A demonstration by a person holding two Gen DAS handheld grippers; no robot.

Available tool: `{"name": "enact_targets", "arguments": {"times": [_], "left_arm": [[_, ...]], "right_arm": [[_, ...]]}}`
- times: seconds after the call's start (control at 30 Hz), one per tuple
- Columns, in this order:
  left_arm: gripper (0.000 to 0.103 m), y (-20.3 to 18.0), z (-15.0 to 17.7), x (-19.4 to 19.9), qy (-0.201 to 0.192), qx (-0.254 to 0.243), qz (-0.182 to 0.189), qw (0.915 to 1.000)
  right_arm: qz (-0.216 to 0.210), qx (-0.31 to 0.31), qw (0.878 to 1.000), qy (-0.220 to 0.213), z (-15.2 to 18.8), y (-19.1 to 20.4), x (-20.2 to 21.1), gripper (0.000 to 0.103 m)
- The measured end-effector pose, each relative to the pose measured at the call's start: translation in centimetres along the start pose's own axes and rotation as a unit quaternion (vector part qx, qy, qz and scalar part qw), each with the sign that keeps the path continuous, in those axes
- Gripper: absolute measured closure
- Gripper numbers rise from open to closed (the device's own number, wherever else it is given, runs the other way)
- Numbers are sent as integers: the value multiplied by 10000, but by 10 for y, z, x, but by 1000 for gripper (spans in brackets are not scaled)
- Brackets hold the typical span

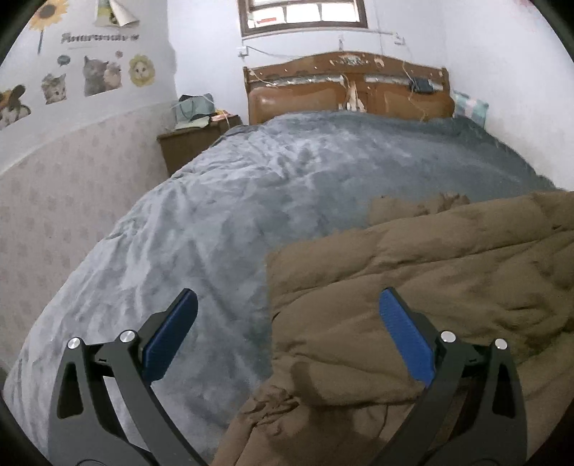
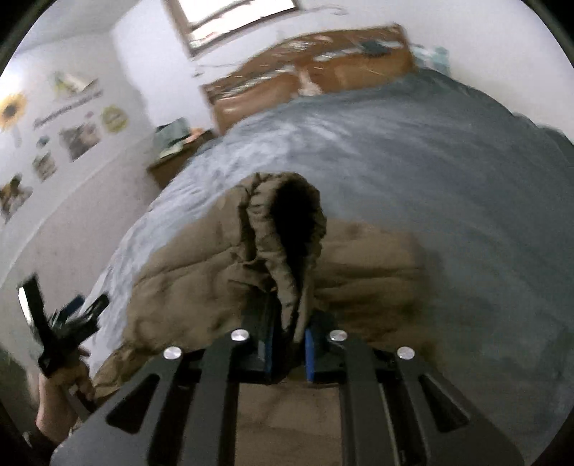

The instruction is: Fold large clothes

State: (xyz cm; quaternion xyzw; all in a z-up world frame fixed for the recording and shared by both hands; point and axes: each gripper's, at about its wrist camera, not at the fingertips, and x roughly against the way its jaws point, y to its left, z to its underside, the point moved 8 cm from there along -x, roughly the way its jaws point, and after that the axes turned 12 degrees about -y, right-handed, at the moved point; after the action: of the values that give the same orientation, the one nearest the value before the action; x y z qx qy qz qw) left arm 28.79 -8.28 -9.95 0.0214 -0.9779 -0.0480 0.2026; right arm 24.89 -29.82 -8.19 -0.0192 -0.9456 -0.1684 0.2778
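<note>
A wooden headboard (image 1: pixel 349 88) with peeling, scuffed veneer stands at 12 o'clock in the left wrist view, with a small dark device (image 1: pixel 423 85) resting on its ledge toward 1 o'clock and a window (image 1: pixel 304 16) above it. At 10 o'clock a wooden nightstand (image 1: pixel 193 141) sits just beside the bed, and on top of it a pale green paper bag (image 1: pixel 193 109) stands among other small items too blurred to name; what is in the bag cannot be told. Cat stickers (image 1: pixel 97 73) and a sunflower sticker (image 1: pixel 48 12) cover the wall at 10 to 11 o'clock. A striped pillow (image 1: pixel 470 104) is wedged in the corner at 1 o'clock.

A grey blanket (image 1: pixel 251 186) covers the whole bed. The brown padded coat (image 1: pixel 430 272) lies on it at 3 to 5 o'clock in the left view, quilted, rumpled, its near edge bunched below.

The left gripper (image 1: pixel 287 333) hovers with its blue-padded fingers (image 1: pixel 405 340) spread wide, one over the blanket and one over the coat's edge, gripping nothing. In the right wrist view, blurred, the right gripper (image 2: pixel 287 349) is pinched tight on the coat's sleeve (image 2: pixel 287 233), whose dark open cuff is lifted upright at the centre. The left gripper shows at 8 o'clock there, held in the person's hand (image 2: pixel 62 390)
</note>
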Motion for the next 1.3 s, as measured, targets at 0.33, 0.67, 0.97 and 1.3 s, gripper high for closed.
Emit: {"name": "enact_targets", "arguments": {"times": [0.33, 0.67, 0.97, 1.3], "left_arm": [[3, -6, 37, -40, 555, 104, 14, 9984], [3, -18, 63, -59, 957, 412, 419, 9937], [3, -6, 71, -70, 994, 370, 105, 9943], [3, 0, 70, -60, 879, 649, 411, 9932]], "right_arm": [[1137, 88, 9931, 278, 23, -67, -37, 32], [570, 1650, 9836, 458, 53, 26, -93, 14], [969, 1622, 9798, 658, 68, 6, -98, 14], [992, 1522, 9819, 532, 63, -11, -78, 10]]}}
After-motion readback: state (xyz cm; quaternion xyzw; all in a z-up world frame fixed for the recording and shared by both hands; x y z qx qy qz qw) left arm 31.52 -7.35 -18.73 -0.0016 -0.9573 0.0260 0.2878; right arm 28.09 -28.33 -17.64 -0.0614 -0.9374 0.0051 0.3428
